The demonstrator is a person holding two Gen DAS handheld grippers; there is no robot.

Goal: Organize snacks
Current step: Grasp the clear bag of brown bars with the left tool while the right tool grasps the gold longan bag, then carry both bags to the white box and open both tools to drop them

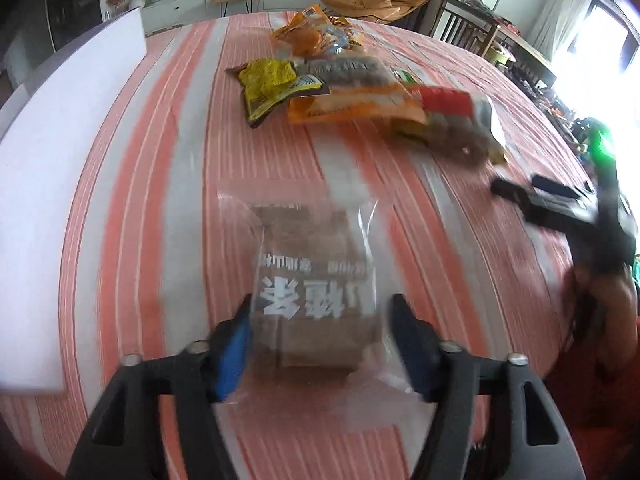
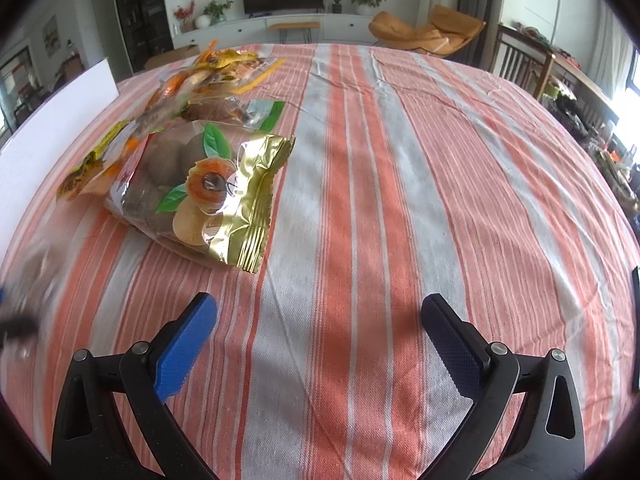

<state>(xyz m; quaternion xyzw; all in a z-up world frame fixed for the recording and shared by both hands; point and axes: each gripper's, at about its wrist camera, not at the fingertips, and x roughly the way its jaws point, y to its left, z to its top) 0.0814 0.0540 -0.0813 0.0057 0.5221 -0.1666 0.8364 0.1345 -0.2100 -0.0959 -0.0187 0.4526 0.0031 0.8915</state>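
Left hand-held gripper: I see jaws part-spread, clear packet of brown blocks between blue pads; contact looks likely, blur prevents certainty. Packet lies over striped desk. Right hand-held gripper: spread wide, nothing between. Gold-edged snack bag lies on desk beside snack pile.

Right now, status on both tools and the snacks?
Left tool astride clear brown-snack packet, grip unconfirmed. Right tool open, empty, over bare tablecloth. Snack pile ahead-left of it. Nothing in the way.
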